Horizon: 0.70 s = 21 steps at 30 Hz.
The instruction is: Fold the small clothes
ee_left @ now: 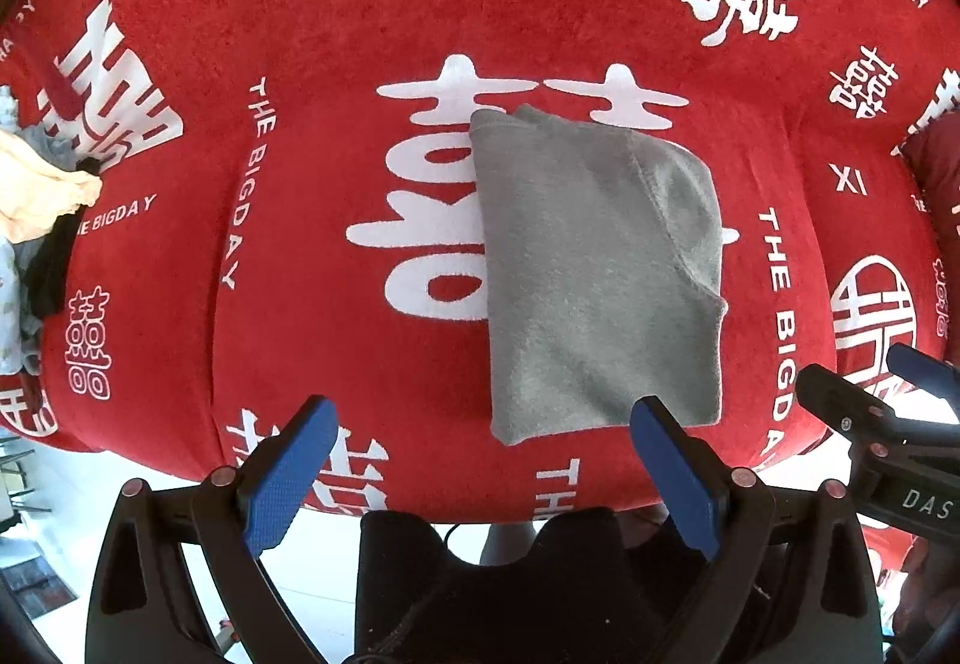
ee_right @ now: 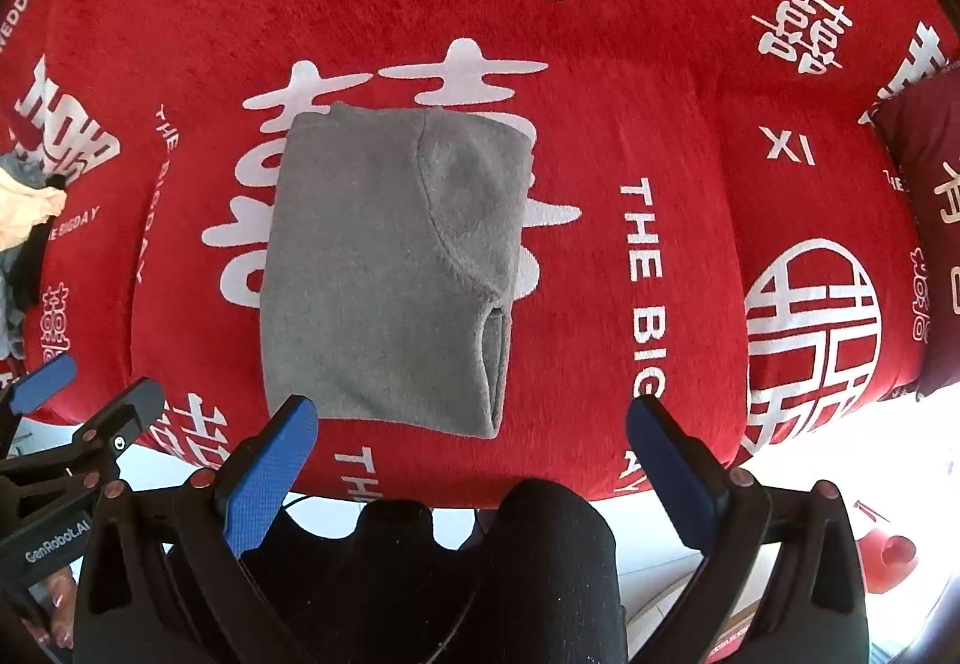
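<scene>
A red printed sofa cover carries the folded grey garment, its long axis pointing away. Left gripper and right gripper hover released just short of its near edge.

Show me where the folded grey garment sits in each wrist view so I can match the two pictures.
Left wrist view: the folded grey garment lies right of centre, its near edge just beyond the left tool's right finger.
Right wrist view: the folded grey garment lies left of centre, its near edge by the right tool's left finger.
Shared landmark: the large white double-happiness character on the red cover, partly under the garment.
</scene>
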{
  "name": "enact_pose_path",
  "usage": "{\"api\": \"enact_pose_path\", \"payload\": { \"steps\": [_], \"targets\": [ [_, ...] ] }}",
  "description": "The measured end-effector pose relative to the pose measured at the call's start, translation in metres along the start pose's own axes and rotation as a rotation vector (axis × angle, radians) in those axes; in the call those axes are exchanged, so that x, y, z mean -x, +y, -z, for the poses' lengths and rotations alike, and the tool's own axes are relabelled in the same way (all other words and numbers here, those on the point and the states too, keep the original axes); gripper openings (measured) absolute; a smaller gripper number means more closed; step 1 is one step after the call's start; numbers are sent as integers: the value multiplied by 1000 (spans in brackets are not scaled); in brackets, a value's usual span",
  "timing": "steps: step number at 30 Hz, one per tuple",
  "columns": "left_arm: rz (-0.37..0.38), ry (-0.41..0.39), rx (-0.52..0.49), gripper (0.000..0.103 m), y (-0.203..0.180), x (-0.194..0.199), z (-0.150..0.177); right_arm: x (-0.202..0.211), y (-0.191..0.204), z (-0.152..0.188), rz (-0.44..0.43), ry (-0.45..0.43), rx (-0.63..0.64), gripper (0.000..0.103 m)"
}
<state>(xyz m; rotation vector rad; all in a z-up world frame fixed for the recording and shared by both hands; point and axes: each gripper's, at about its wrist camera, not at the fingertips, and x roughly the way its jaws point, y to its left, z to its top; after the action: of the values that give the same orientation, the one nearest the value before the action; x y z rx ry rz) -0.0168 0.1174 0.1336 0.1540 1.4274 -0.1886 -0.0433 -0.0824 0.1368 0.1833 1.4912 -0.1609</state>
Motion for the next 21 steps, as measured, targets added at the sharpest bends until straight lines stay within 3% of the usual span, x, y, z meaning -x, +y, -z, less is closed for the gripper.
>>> {"api": "enact_pose_path", "payload": {
  "steps": [21],
  "targets": [
    [-24, -6, -5, 98, -2, 2, 2, 1, 2, 1, 26, 7, 16, 102]
  ]
}}
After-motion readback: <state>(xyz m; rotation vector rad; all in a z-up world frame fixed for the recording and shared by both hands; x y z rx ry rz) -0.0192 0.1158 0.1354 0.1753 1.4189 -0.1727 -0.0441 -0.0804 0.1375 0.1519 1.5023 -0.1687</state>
